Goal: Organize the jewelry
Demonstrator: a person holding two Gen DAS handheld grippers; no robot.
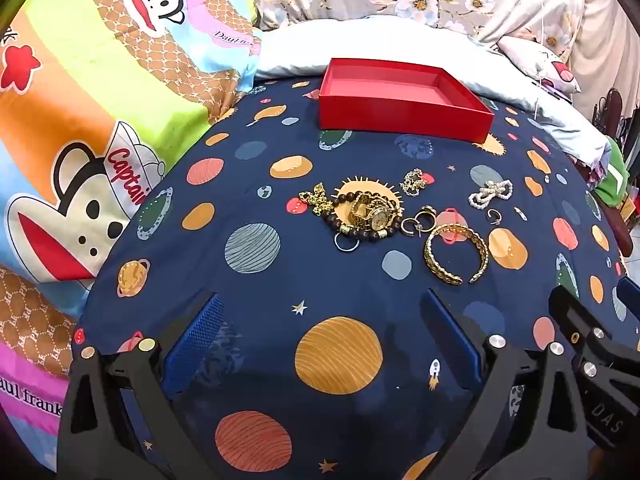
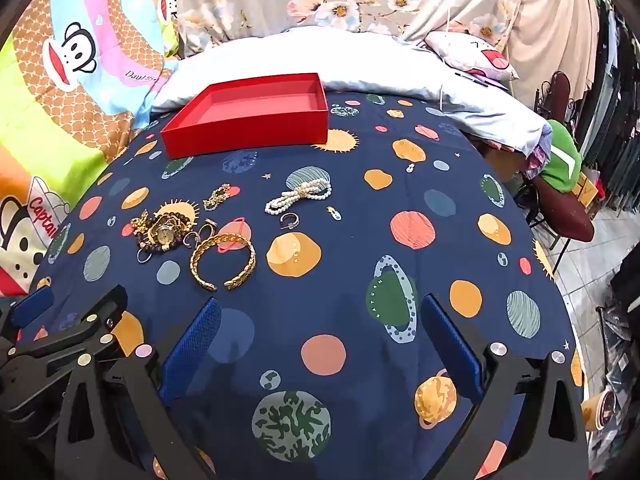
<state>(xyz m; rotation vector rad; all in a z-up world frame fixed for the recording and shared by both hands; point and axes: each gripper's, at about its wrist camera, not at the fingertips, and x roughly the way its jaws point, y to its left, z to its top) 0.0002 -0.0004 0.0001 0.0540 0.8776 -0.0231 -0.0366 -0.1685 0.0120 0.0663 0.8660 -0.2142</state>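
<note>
Jewelry [image 1: 376, 216] near red box [image 1: 404, 100]

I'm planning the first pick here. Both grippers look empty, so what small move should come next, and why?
Probably ease the right hand-held gripper forward and left toward the gold cuff bracelet. Its jaws are open and empty, the cuff lies nearest, apart from the tangled watch pile, and the red box is still empty.
</note>
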